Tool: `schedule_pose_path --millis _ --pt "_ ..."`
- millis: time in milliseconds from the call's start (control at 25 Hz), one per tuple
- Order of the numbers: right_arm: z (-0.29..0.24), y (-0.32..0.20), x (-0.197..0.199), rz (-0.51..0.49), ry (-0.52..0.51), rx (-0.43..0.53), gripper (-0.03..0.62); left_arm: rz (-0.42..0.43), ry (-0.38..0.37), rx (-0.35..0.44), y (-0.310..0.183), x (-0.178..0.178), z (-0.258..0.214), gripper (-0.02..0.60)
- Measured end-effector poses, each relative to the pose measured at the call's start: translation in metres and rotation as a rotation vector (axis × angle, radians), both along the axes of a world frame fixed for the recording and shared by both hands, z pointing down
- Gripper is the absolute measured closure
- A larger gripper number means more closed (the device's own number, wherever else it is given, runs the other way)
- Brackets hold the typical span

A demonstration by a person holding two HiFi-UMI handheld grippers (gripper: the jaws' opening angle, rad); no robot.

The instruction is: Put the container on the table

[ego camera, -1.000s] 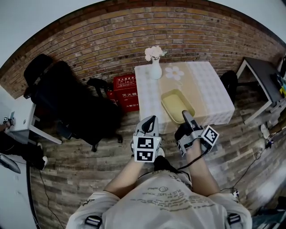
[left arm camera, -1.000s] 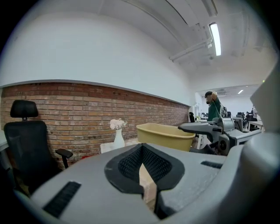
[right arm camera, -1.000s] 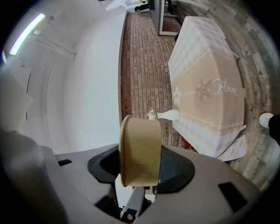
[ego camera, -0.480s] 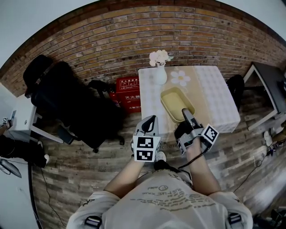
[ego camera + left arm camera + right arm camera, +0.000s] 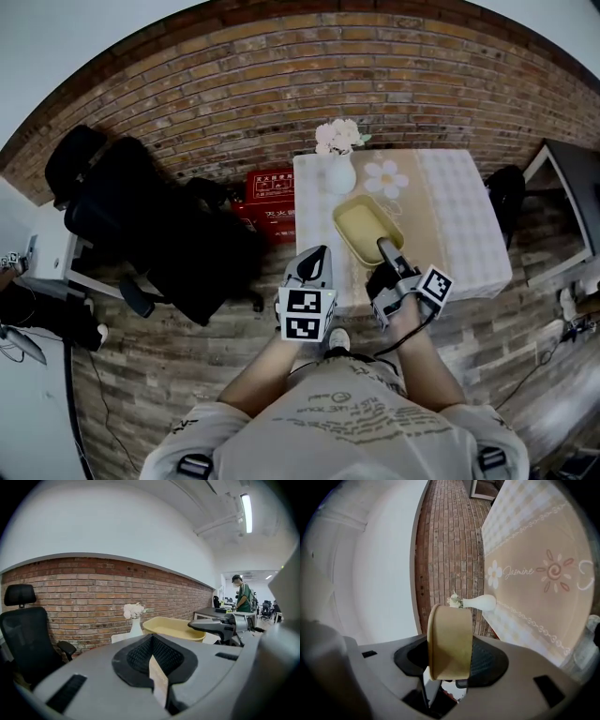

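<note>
The shallow yellow container (image 5: 364, 225) hangs over the near left part of the table (image 5: 459, 216), which wears a checked cloth. My right gripper (image 5: 383, 247) is shut on its near rim, and in the right gripper view the container (image 5: 450, 639) stands on edge between the jaws, with the cloth to the right. My left gripper (image 5: 315, 253) is beside it to the left, shut and holding nothing. From the left gripper view I see the container (image 5: 173, 627) and the right gripper (image 5: 220, 626) ahead to the right.
A white vase of flowers (image 5: 340, 169) stands on the table's far left corner, just beyond the container. A red box (image 5: 275, 208) and a black office chair (image 5: 150, 216) sit left of the table. A dark desk (image 5: 574, 178) is at right, and a person (image 5: 243, 597) stands far off.
Both grippers have moved forward toward the table, the right one carrying the container, which now hangs farther over the cloth and closer to the vase.
</note>
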State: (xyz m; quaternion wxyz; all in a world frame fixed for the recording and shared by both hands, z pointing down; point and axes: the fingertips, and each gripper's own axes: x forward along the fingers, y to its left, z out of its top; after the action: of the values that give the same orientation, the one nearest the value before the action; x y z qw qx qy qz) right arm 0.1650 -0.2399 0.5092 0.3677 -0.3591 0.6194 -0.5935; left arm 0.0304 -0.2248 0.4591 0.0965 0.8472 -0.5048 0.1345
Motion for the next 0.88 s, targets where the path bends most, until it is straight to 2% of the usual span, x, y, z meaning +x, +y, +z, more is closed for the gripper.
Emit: schedule_pose_path --millis 240,440,680,880 --pt "0.036 -0.048 0.0 -0.068 0.045 -0.04 0.385 -0.022 -0.023 -0.012 -0.05 0.001 0.008 0.577" --pt "0.055 -0.081 -0.003 -0.126 0.021 -0.049 0.384 -0.057 -0.035 -0.025 -0.081 -0.002 0.014 0.577" --pt "0.064 -0.104 -0.022 -0.188 0.016 -0.036 0.384 -0.077 -0.043 -0.04 -0.1 -0.011 0.025 0.577" --pt "0.079 -0.118 -0.033 -0.203 0.009 -0.06 0.385 -0.085 -0.036 -0.065 -0.108 -0.02 0.032 0.577"
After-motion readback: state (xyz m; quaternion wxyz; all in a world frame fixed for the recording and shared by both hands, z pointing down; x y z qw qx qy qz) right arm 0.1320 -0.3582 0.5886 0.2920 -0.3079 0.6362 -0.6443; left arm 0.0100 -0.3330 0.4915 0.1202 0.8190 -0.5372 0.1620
